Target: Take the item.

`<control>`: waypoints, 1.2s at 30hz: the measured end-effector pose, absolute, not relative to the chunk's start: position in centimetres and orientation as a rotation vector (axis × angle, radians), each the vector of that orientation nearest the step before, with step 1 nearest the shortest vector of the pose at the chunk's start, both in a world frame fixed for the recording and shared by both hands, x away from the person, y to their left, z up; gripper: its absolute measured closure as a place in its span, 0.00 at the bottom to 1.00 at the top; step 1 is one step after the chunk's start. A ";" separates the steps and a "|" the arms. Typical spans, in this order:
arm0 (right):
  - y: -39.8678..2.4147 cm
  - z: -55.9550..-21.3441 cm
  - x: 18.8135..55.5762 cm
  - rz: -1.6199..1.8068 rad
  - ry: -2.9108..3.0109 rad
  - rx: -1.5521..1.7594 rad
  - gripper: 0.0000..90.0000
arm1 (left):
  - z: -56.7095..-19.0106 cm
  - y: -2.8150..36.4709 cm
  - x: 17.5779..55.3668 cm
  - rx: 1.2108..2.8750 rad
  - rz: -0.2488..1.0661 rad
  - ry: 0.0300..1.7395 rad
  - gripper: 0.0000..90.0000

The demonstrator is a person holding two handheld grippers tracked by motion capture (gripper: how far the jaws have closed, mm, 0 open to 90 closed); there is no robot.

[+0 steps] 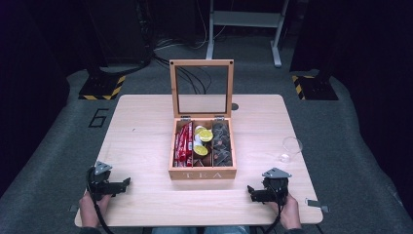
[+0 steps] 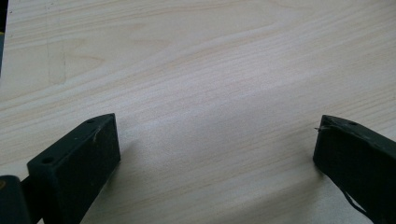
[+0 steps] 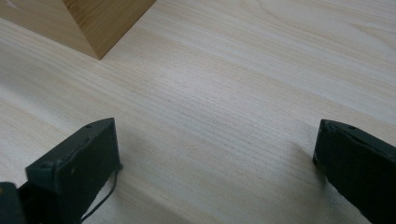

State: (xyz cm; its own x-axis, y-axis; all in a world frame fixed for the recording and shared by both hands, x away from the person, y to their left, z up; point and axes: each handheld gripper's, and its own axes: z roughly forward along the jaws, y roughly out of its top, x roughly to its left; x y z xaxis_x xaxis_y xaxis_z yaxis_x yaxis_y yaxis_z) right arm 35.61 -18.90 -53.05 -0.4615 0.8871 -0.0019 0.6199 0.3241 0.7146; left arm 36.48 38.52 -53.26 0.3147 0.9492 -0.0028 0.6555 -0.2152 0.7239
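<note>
Read "TEA" in pale capitals across the front wall of the wooden box [image 1: 202,174] on the tabletop [image 1: 141,146]. Spotted a large dark "6" on the grey floor [image 1: 99,117] left of it. Packet lettering inside: too small.

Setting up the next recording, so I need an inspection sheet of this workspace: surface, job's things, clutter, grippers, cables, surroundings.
Surface: light wooden table, bare around the box.
Job's things: wooden tea box, glass lid upright, three compartments holding red packets, yellow-lidded capsules and dark tea bags.
Clutter: clear plastic cup near the right edge.
Grippers: left gripper and right gripper both open, empty, at the near edge.
Cables: black cables on the floor behind the table.
Surroundings: grey carpet, hazard-striped bases, metal stand.
</note>
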 end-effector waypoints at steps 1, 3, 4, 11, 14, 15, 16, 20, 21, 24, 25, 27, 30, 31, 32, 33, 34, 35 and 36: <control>-18.9 -53.1 35.6 0.923 2.199 1.331 0.00 | -53.3 38.5 36.5 1.955 0.606 1.413 0.00; -18.9 -53.1 35.6 0.927 2.195 1.333 0.00 | -53.3 38.5 36.5 1.959 0.603 1.415 0.00; -18.9 -53.1 35.6 0.926 2.195 1.335 0.00 | -53.3 38.5 36.5 1.959 0.602 1.415 0.00; -18.9 -53.1 35.6 0.923 2.199 1.335 0.00 | -53.3 38.5 36.5 1.951 0.607 1.413 0.00; -18.9 -53.1 35.6 0.923 2.198 1.336 0.00 | -53.3 38.5 36.5 1.957 0.602 1.416 0.00; -18.8 -53.1 35.7 0.930 2.188 1.338 0.00 | -53.3 38.5 36.5 1.955 0.604 1.415 0.00; -18.8 -53.1 35.6 0.930 2.184 1.357 0.00 | -53.3 38.5 36.5 1.950 0.607 1.413 0.00; -18.8 -53.1 35.7 0.928 2.187 1.343 0.00 | -53.3 38.5 36.5 1.953 0.607 1.414 0.00; -18.8 -53.0 35.7 0.919 2.196 1.344 0.00 | -53.3 38.5 36.5 1.953 0.607 1.414 0.00; -18.8 -53.0 35.6 0.916 2.192 1.349 0.00 | -53.3 38.5 36.5 1.956 0.605 1.415 0.00; -18.8 -53.0 35.6 0.916 2.192 1.349 0.00 | -53.3 38.5 36.5 1.956 0.605 1.415 0.00; -18.8 -53.0 35.7 0.910 2.195 1.341 0.00 | -53.3 38.5 36.5 1.954 0.607 1.415 0.00; -18.8 -52.9 35.7 0.896 2.201 1.358 0.00 | -53.3 38.5 36.5 1.957 0.605 1.412 0.00; -18.9 -52.9 35.8 0.897 2.203 1.354 0.00 | -53.3 38.5 36.5 1.960 0.603 1.413 0.00; -19.0 -52.8 35.8 0.881 2.199 1.382 0.00 | -53.2 38.6 36.5 1.965 0.600 1.413 0.00; -19.0 -52.7 35.8 0.878 2.192 1.396 0.00 | -53.2 38.6 36.5 1.963 0.601 1.413 0.00; -19.0 -52.6 35.8 0.866 2.197 1.401 0.00 | -53.3 38.5 36.5 1.961 0.603 1.413 0.00; -19.0 -52.5 35.8 0.855 2.204 1.408 0.01 | -53.3 38.5 36.5 1.961 0.603 1.413 0.00; -19.0 -52.4 35.8 0.851 2.208 1.411 0.02 | -53.3 38.5 36.5 1.959 0.604 1.413 0.00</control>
